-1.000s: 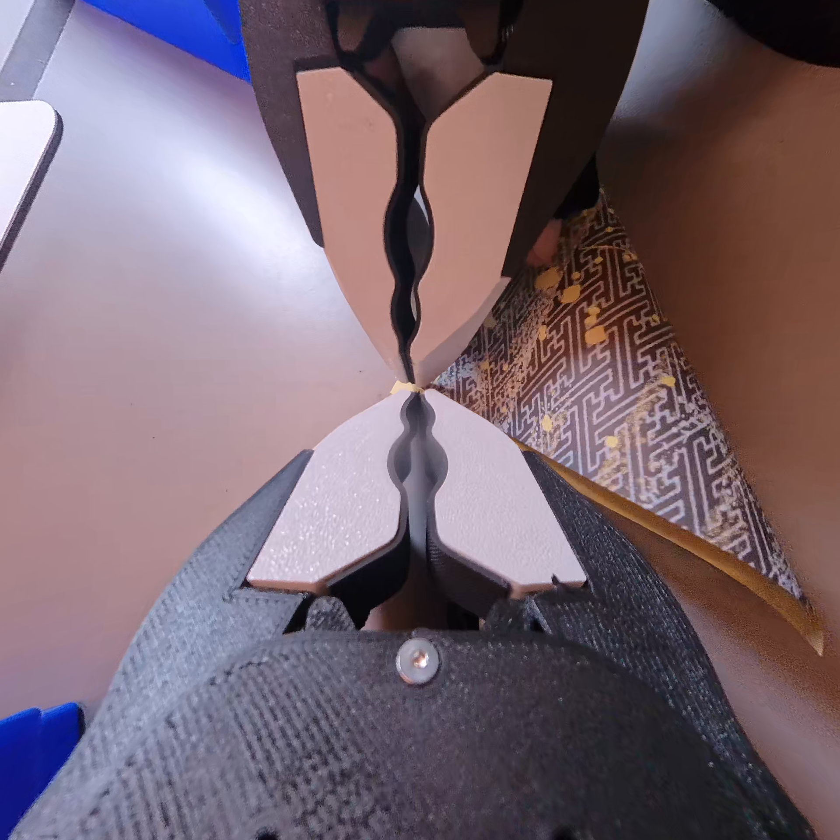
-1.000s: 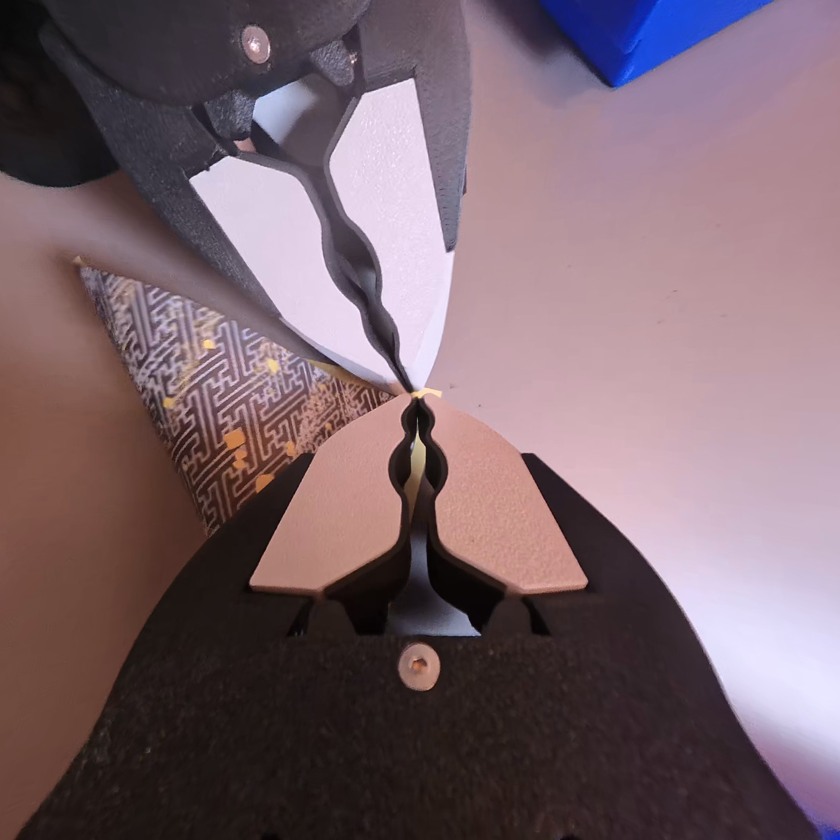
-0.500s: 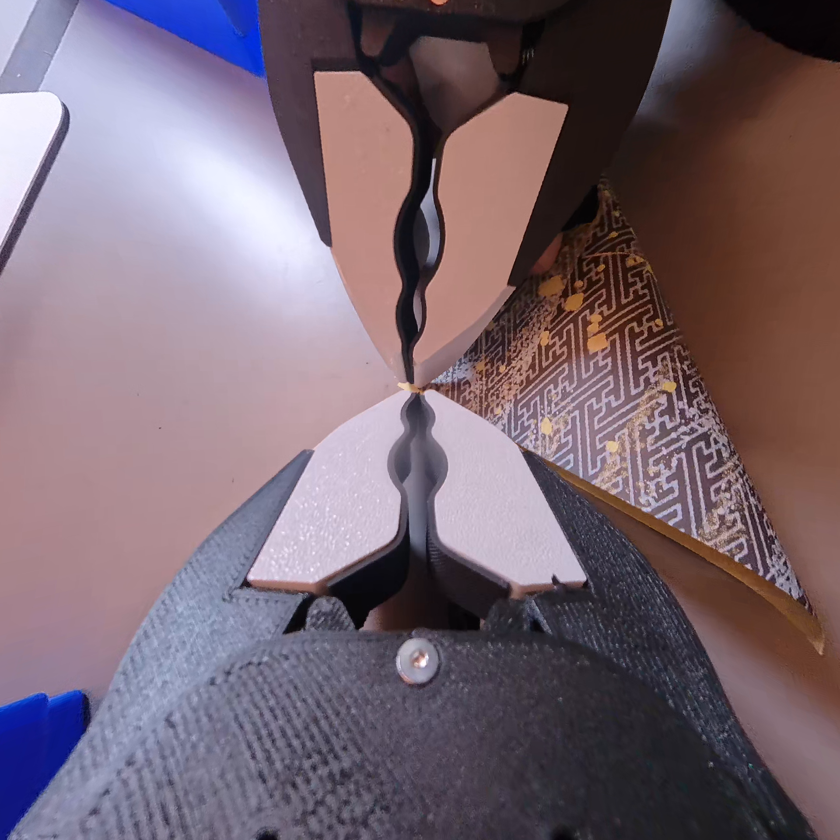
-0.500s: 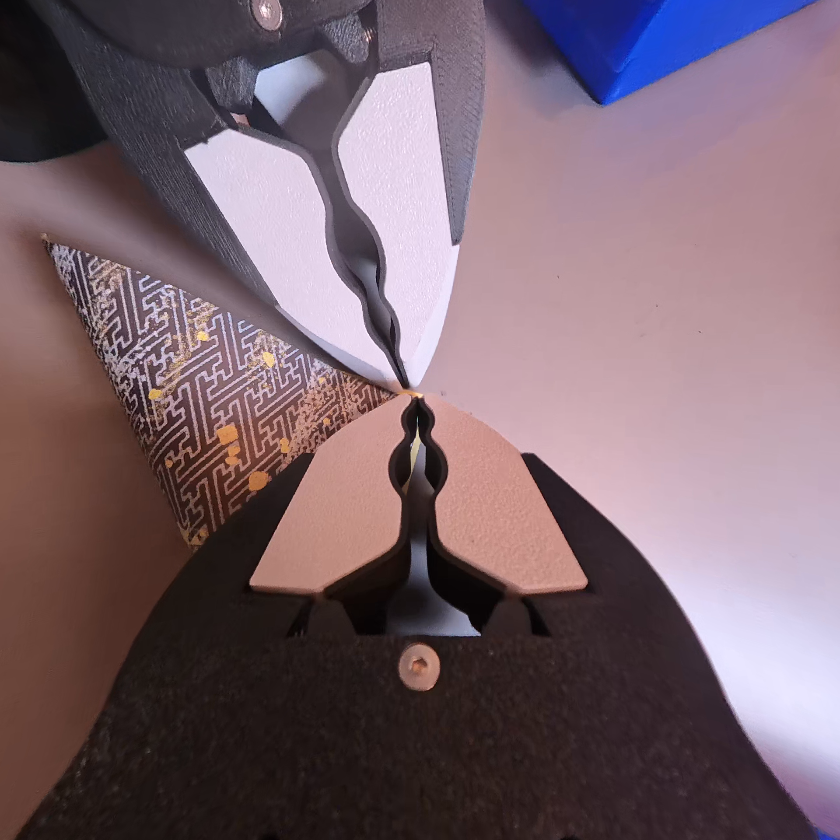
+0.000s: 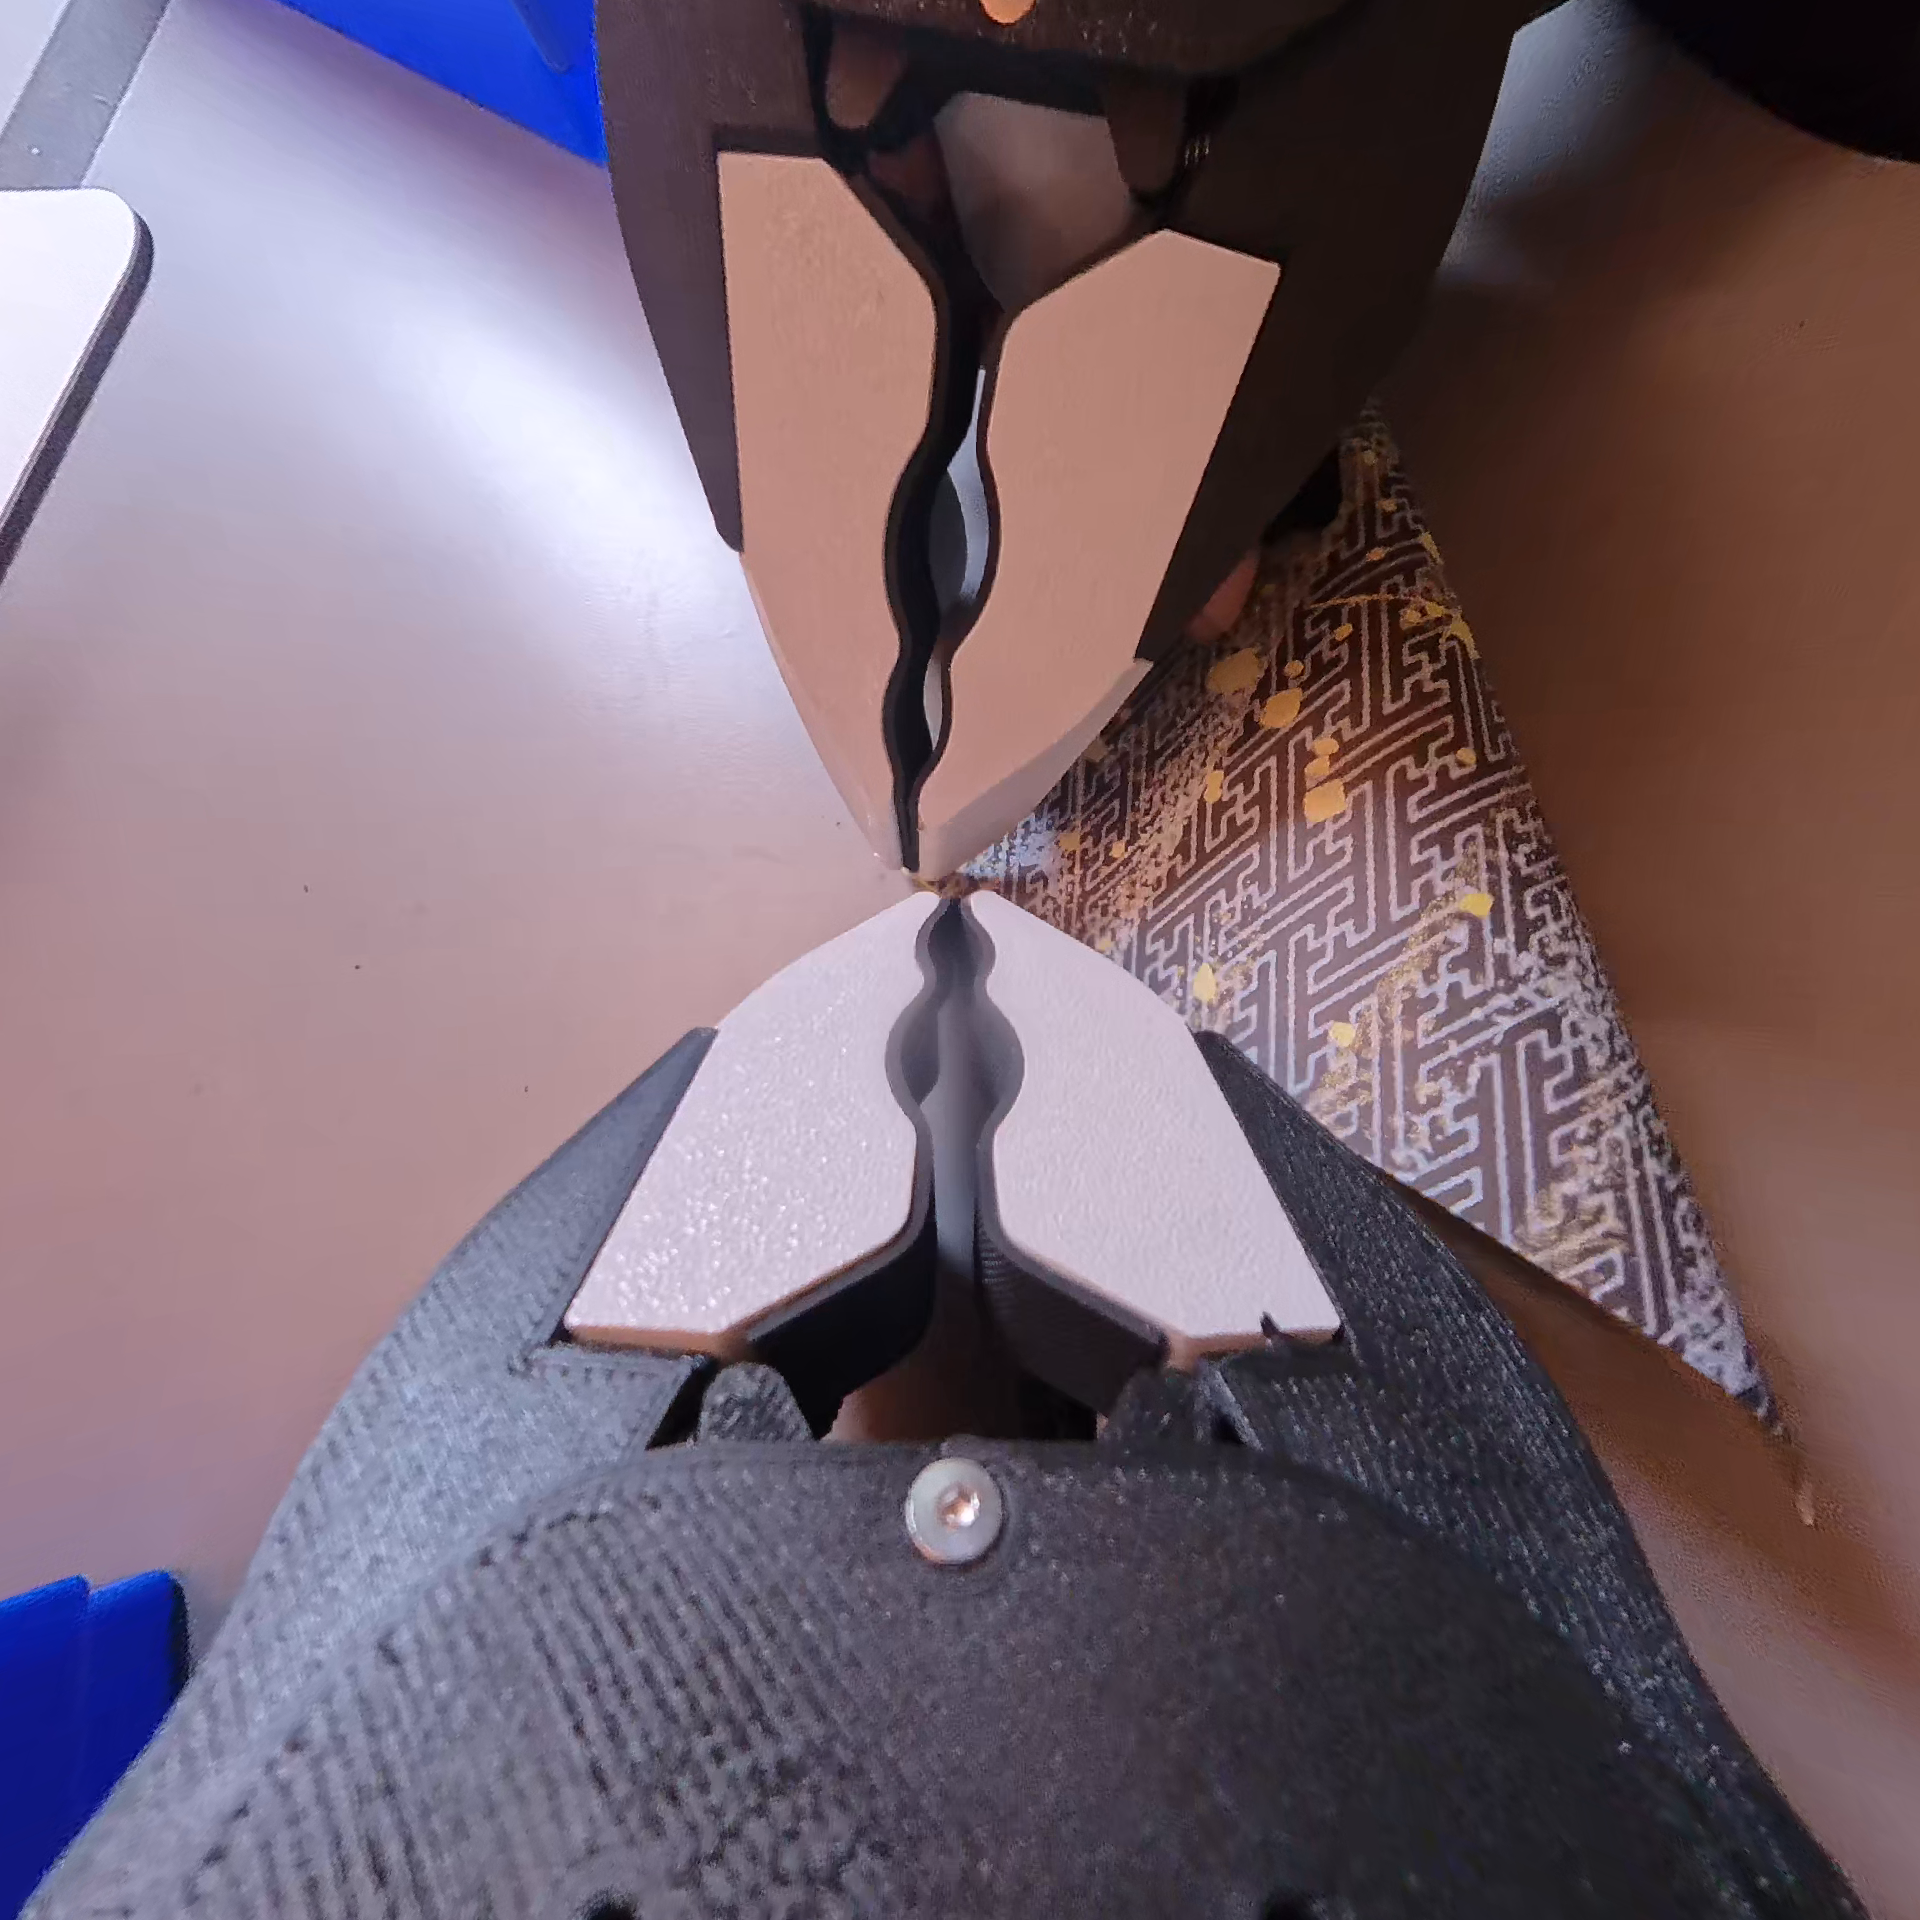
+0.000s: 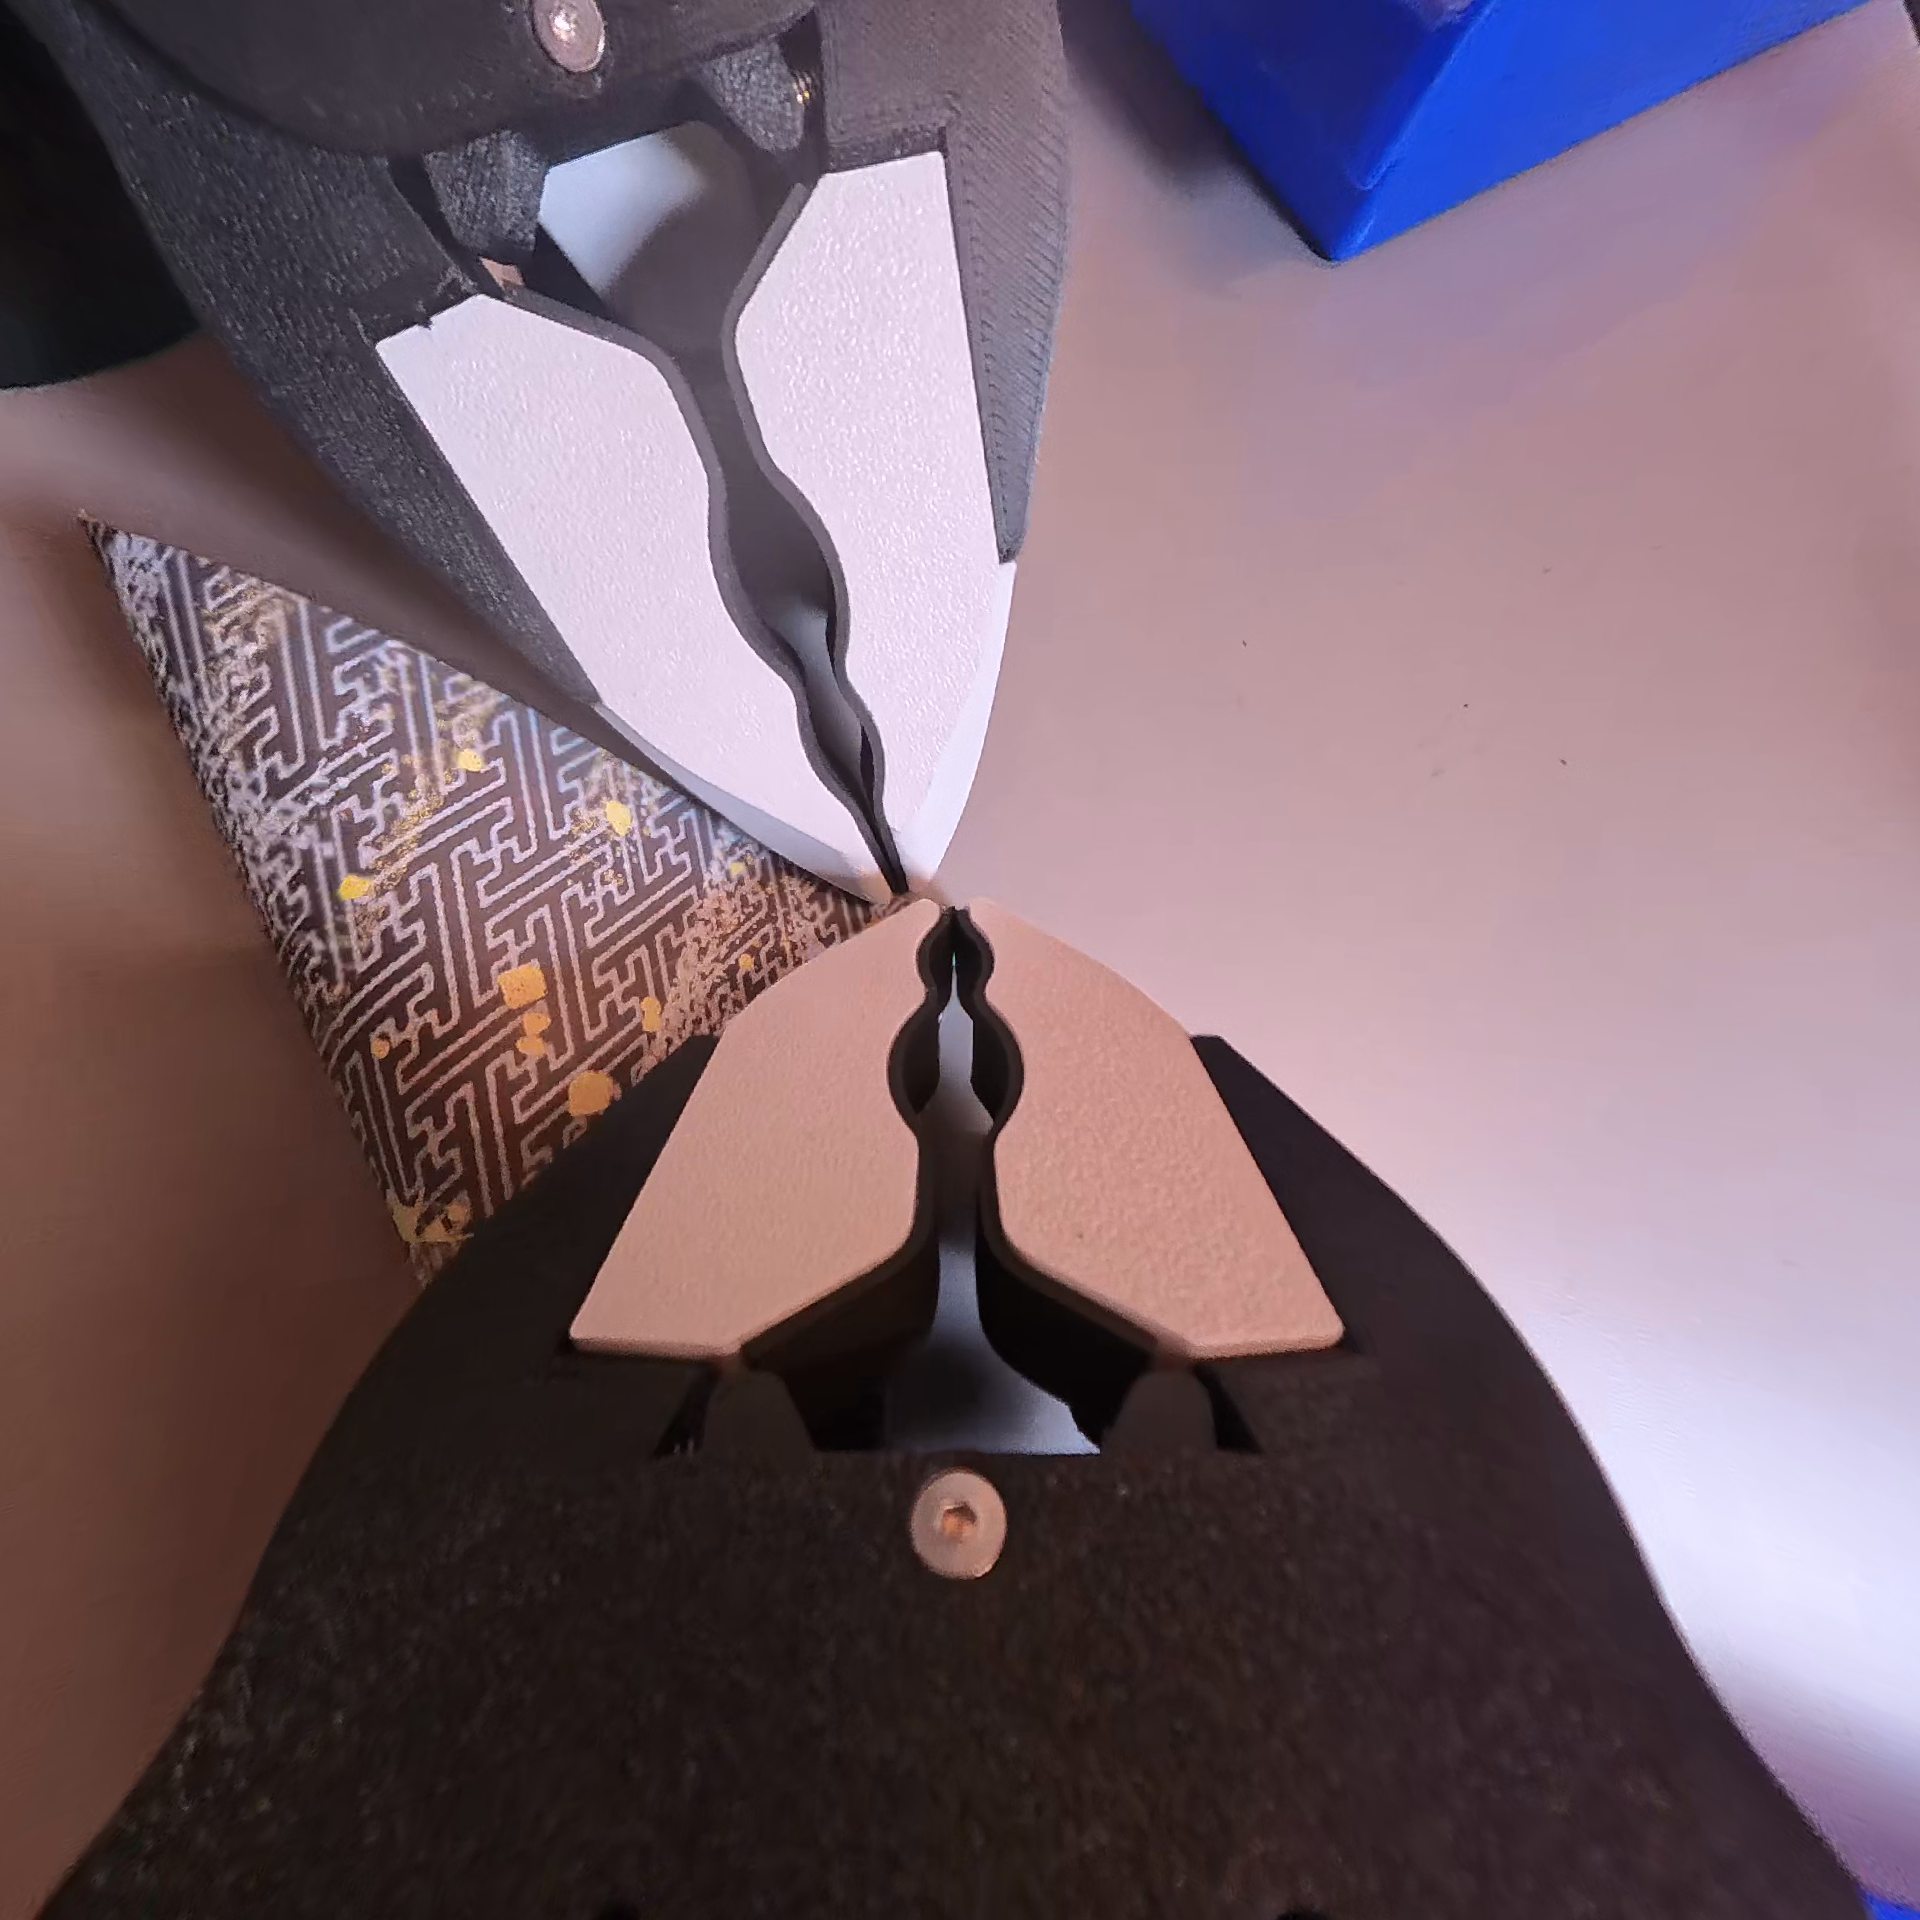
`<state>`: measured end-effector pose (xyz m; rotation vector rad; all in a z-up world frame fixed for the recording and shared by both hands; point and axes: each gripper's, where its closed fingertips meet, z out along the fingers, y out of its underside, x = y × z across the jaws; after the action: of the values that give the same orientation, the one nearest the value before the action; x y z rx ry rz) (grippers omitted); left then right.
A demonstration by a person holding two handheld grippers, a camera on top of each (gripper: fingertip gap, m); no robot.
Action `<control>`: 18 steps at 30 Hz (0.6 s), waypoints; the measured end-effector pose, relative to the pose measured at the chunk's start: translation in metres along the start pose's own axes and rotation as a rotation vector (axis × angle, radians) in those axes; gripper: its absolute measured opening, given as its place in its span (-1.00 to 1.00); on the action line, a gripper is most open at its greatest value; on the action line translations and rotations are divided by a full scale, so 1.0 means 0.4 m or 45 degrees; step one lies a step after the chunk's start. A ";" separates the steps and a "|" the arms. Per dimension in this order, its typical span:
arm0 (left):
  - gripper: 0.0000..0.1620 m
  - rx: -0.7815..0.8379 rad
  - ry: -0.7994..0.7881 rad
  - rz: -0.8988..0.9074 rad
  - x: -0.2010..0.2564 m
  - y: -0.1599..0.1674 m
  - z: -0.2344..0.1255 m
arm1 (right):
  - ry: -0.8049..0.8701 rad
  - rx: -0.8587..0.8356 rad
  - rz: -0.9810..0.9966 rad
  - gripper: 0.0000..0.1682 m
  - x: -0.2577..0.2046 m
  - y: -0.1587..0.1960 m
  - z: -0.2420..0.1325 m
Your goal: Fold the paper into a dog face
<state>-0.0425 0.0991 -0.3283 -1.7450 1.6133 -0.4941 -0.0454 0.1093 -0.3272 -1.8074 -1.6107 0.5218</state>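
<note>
The paper (image 5: 1351,987) is a flat triangle with a dark maze pattern and gold flecks, lying on the table. It also shows in the right wrist view (image 6: 468,935). My left gripper (image 5: 945,909) is shut, its tip at the paper's sharp corner. My right gripper (image 6: 951,912) is shut too and meets it tip to tip from the opposite side. Each shows in the other's view: the right gripper (image 5: 909,862) and the left gripper (image 6: 894,883). I see no paper inside either jaw gap. Only a tiny gold speck of the corner shows between the tips.
A blue box (image 6: 1507,125) stands on the table beyond the grippers and shows in the left wrist view (image 5: 468,62) too. Another blue piece (image 5: 73,1704) sits at the lower left. A pale rounded board (image 5: 52,312) lies at the far left. Left and right tips are no more than a few centimetres apart. Both grippers' tips are roughly 20 centimetres from the blue piece (image 5: 73,1704).
The paper's lifted flap has come down flat; its yellow underside edge no longer shows. The yellow strip in my right gripper's jaw gap is gone. Both grippers stayed tip to tip.
</note>
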 end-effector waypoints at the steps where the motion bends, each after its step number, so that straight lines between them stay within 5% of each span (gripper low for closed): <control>1: -1.00 0.000 0.001 -0.002 0.000 0.000 0.000 | 0.002 -0.004 -0.001 -1.00 0.001 0.001 -0.001; 12: -1.00 -0.003 -0.011 0.023 0.001 -0.003 0.002 | -0.033 -0.018 0.056 -1.00 0.000 0.005 -0.003; 18: -1.00 0.044 -0.033 0.248 0.016 -0.021 0.008 | -0.051 -0.026 0.093 -1.00 0.000 0.005 -0.003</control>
<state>-0.0334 0.0935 -0.3256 -1.5430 1.7245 -0.4014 -0.0431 0.1091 -0.3278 -1.8872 -1.5866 0.5798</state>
